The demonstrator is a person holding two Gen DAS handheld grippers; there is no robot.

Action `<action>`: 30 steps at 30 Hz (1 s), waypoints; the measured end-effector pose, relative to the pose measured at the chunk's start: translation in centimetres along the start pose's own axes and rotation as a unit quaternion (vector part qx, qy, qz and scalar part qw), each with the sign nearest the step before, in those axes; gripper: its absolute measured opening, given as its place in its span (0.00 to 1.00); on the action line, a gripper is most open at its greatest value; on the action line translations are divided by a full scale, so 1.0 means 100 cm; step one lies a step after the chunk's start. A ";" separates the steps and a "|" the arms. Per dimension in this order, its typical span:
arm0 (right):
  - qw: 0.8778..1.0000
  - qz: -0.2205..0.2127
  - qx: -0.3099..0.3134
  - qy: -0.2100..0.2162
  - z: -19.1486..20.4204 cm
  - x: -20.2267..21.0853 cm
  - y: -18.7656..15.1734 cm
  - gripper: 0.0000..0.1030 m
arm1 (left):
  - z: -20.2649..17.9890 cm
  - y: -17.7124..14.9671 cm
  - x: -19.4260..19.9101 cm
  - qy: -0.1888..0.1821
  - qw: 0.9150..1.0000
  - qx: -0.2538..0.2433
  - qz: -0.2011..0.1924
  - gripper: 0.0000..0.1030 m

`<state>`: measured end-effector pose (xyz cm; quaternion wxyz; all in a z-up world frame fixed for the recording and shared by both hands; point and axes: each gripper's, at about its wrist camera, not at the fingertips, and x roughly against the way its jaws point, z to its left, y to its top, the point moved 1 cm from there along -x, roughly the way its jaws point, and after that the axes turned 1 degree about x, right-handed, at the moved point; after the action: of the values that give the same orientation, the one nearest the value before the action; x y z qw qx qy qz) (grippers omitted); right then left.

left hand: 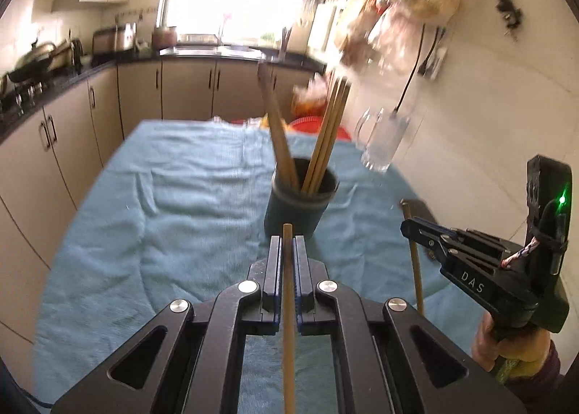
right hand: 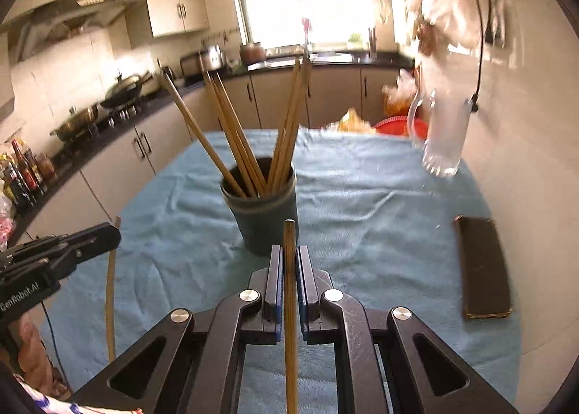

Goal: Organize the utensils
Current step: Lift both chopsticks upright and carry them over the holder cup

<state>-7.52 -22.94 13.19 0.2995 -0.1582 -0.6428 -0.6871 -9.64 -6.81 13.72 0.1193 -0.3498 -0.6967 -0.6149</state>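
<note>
Blue cloth on the table, bare apart from a dark flat object at the right. At its centre, the dark holder already carries most chopsticks. Left gripper and right gripper are each clamped on one remaining chopstick, near the holder; insertion is judged outstanding.

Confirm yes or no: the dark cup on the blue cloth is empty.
No, the dark cup holds several wooden chopsticks that stand up out of its mouth and lean apart in the right wrist view.
</note>
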 end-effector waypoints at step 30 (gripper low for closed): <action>0.992 -0.122 0.024 -0.007 0.027 0.124 -0.009 0.07 | -0.051 -0.005 0.107 -0.011 0.992 -0.041 -0.122 0.05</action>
<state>-18.09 -22.89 20.30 0.2124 -0.0759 -0.6757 -0.7018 -19.14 -7.95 20.81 0.0214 -0.2737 -0.7096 -0.6489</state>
